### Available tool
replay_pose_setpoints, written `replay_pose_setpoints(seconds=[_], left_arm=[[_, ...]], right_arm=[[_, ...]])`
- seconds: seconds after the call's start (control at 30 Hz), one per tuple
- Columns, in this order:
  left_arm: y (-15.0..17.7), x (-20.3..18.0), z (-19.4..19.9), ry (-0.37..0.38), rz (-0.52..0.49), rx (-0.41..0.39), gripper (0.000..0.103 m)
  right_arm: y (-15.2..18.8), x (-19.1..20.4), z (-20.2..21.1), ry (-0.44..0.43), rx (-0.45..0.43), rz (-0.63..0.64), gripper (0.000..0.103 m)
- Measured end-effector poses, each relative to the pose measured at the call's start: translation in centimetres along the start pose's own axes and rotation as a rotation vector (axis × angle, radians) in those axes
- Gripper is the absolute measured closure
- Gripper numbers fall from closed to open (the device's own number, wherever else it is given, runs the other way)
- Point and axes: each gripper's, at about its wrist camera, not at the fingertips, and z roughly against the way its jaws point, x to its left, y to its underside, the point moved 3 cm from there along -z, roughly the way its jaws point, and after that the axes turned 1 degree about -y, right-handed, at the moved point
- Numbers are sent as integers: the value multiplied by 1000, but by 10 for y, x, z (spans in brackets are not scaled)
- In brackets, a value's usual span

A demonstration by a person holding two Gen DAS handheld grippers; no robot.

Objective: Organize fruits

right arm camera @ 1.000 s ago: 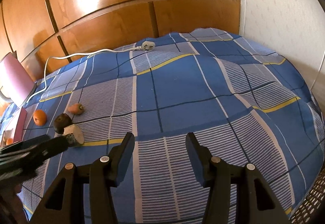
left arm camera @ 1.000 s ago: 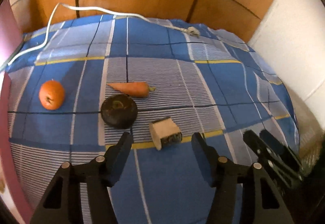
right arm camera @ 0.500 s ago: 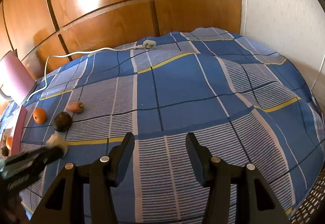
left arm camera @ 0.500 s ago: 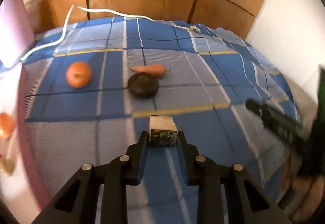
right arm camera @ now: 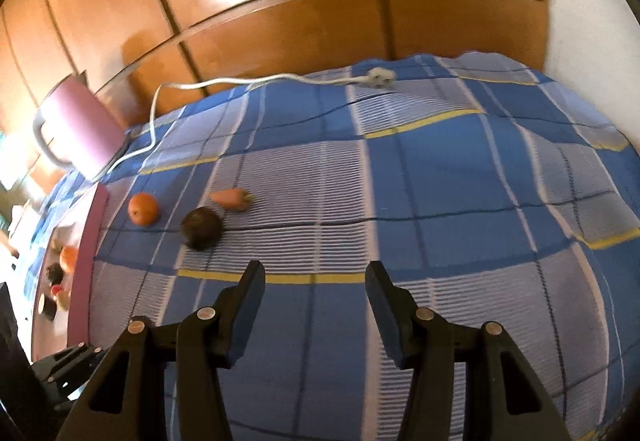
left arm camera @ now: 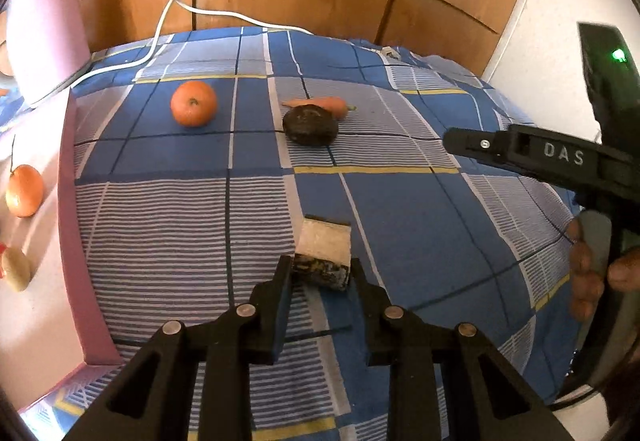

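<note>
My left gripper point(left arm camera: 321, 273) is shut on a pale chunk with a dark rind point(left arm camera: 325, 247), held just above the blue checked bedspread point(left arm camera: 400, 225). Farther back lie an orange point(left arm camera: 194, 103), a dark round fruit point(left arm camera: 310, 125) and a carrot point(left arm camera: 338, 104) behind it. The right wrist view shows that orange point(right arm camera: 143, 209), dark fruit point(right arm camera: 201, 228) and carrot point(right arm camera: 232, 199) ahead and to the left of my right gripper point(right arm camera: 316, 277). That gripper is open and nothing is between its fingers. One of its fingers point(left arm camera: 520, 151) reaches in from the right of the left wrist view.
A pink tray point(left arm camera: 74, 201) along the left holds another orange point(left arm camera: 24, 191) and a pale potato-like piece point(left arm camera: 16, 269). A pink jug point(right arm camera: 80, 125) with a white cable point(left arm camera: 224, 15) stands at the back left. Wooden wardrobe doors point(right arm camera: 280, 21) back the bed, with a white wall on the right.
My left gripper shut on the pale chunk and carried it off toward the pink tray. The right gripper turned left, so the fruits sit nearer its middle.
</note>
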Motion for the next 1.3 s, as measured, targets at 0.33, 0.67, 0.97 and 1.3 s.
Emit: replay_pose_setpoints(seconds=[0.33, 0.67, 0.97, 1.3], left_arm=[[5, 2, 5, 4, -21, -26, 77], [6, 20, 46, 10, 18, -79, 77], [7, 34, 77, 17, 58, -134, 77], [2, 75, 105, -32, 197, -185, 77]], right_arm=[[8, 17, -9, 0, 65, 62, 50], [19, 4, -15, 49, 96, 48, 50], [12, 14, -33, 71, 119, 83, 57], [17, 20, -36, 113, 100, 140, 56]])
